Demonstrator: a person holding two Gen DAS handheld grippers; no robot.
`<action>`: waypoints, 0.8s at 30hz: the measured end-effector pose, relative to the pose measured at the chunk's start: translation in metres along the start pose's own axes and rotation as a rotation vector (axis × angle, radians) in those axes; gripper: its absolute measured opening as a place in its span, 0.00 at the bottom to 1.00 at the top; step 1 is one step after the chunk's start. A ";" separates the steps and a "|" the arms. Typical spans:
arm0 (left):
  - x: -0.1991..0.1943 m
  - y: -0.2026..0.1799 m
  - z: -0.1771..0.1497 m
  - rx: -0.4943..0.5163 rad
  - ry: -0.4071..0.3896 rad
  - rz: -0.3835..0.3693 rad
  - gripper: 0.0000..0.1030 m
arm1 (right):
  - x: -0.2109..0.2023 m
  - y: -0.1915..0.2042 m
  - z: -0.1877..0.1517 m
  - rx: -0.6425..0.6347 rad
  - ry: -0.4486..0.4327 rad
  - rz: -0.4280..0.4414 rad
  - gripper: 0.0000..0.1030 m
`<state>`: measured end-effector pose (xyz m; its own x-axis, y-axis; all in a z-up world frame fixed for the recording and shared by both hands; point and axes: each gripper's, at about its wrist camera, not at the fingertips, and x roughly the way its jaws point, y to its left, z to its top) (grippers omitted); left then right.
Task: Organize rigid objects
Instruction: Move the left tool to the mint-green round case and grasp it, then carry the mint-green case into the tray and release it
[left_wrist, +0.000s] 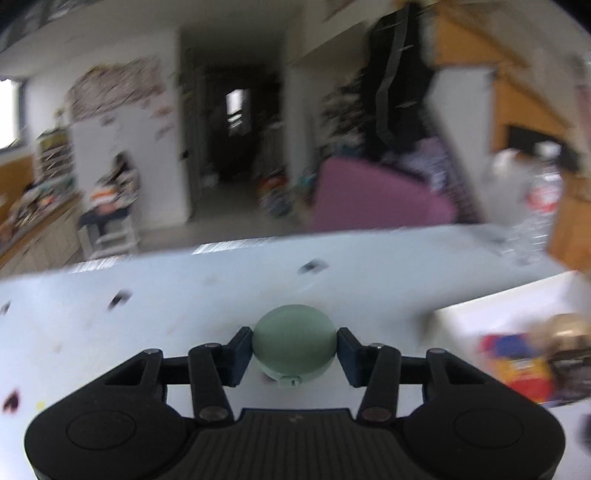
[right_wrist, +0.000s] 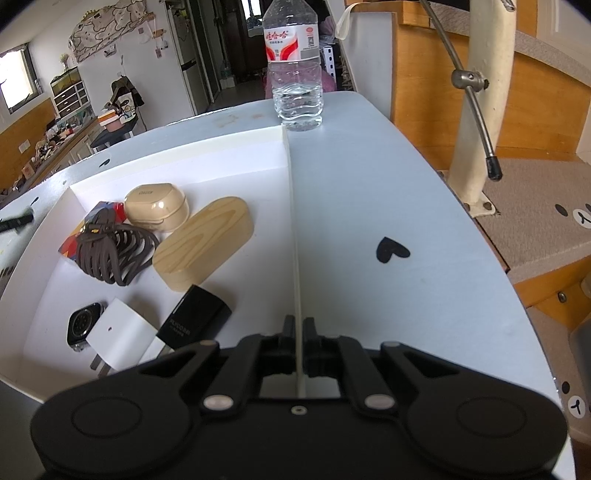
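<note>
My left gripper is shut on a round pale-green case and holds it above the light-blue table; the view is motion-blurred. My right gripper is shut on the right wall of a white tray. In the tray lie a wooden oval case, a beige earbud case, a brown hair claw, a smartwatch, a white charger and a black charger. The tray shows blurred at the right of the left wrist view.
A water bottle stands at the table's far edge behind the tray; it also shows in the left wrist view. Black heart stickers dot the table. A cat tree post and wooden steps stand right of the table.
</note>
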<state>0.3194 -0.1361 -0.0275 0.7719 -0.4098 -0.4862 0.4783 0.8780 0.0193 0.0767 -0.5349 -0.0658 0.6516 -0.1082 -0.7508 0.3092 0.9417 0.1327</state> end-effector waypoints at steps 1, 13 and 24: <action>-0.008 -0.009 0.004 0.019 -0.017 -0.028 0.49 | 0.000 0.000 0.000 0.000 0.000 0.000 0.04; -0.061 -0.122 -0.009 0.287 0.089 -0.350 0.49 | 0.000 0.000 0.000 0.001 -0.001 0.001 0.04; -0.034 -0.159 -0.038 0.418 0.248 -0.398 0.49 | -0.001 0.000 0.000 0.002 -0.001 0.003 0.04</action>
<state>0.2008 -0.2526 -0.0477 0.4048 -0.5716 -0.7137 0.8711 0.4784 0.1110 0.0766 -0.5347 -0.0650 0.6533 -0.1062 -0.7496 0.3091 0.9412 0.1361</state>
